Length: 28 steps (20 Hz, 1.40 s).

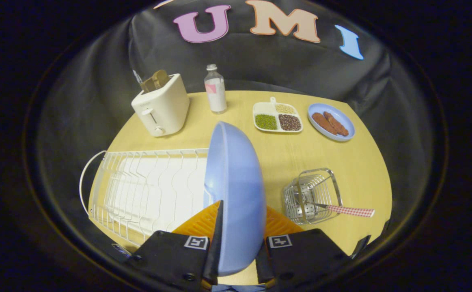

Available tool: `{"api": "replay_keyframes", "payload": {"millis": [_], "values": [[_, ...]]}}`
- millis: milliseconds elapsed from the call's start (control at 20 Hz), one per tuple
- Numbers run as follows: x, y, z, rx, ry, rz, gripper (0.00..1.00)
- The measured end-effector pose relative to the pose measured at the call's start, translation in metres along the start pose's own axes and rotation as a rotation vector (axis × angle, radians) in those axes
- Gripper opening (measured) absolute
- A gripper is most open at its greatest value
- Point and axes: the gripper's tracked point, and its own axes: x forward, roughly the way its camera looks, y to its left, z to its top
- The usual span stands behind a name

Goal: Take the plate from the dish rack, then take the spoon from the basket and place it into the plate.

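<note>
A: Grip status?
B: My hand-held gripper (pixel 236 243) is clamped on the blue plate (pixel 236 190), held on edge btwn both fingers, over the dish rack's (pixel 146 190) right end.
A: Spoon?
B: Spoon (pixel 343 210) sits in the wire basket (pixel 311 194), on the worktop (pixel 341 158) ahead & right of my fingers.

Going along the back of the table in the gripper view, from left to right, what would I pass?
Toaster → bottle → divided tray of beans → blue plate of sausages. Nearer, the gripper is shut on the other blue plate, held on edge.
</note>
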Motion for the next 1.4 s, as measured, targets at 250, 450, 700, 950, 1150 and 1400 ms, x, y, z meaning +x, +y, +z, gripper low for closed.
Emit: {"api": "replay_keyframes", "payload": {"millis": [250, 450, 700, 950, 1150, 1400], "values": [[-0.004, -0.005, 0.011, 0.025, 0.003, -0.071, 0.35], [-0.019, -0.005, 0.024, -0.059, -0.035, -0.153, 0.35], [-0.035, 0.004, 0.044, -0.155, -0.103, -0.224, 0.34], [-0.043, 0.002, 0.057, -0.14, -0.125, -0.23, 0.34], [-0.047, -0.003, 0.063, -0.057, -0.135, -0.14, 0.34], [-0.064, -0.025, 0.058, 0.175, -0.139, 0.063, 0.34]]}}
